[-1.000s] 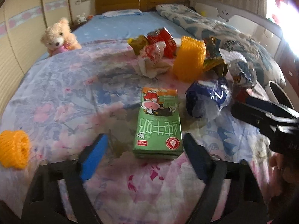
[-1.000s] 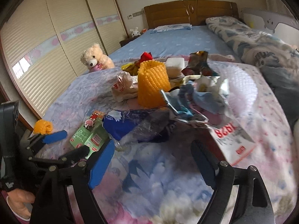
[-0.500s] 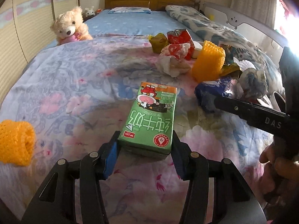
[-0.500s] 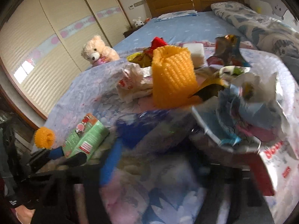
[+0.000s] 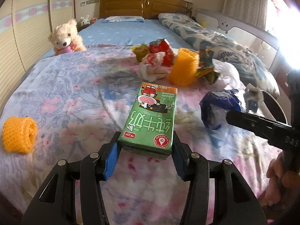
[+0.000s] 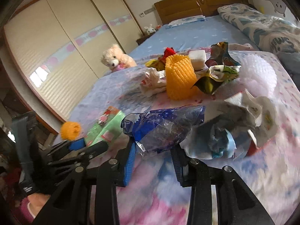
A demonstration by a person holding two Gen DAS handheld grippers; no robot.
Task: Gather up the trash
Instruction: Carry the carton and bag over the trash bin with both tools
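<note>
My left gripper (image 5: 145, 146) is shut on a green milk carton (image 5: 151, 116) and holds it above the flowered bedspread; the carton also shows in the right wrist view (image 6: 105, 126). My right gripper (image 6: 152, 148) is shut on a blue and clear plastic wrapper (image 6: 163, 125), which also shows in the left wrist view (image 5: 219, 106). A crumpled white and blue paper wrapper (image 6: 236, 127) lies against the blue wrapper on its right.
More trash lies further up the bed: an upright orange foam net (image 6: 180, 76), a white crumpled bag (image 5: 151, 66), red and yellow packets (image 5: 161, 49), a foil snack bag (image 6: 219, 75). Another orange net (image 5: 19, 135) lies left. A teddy bear (image 5: 64, 37) sits behind.
My left gripper closed on the green carton and lifted it. My right gripper moved forward and closed on the blue plastic wrapper.
</note>
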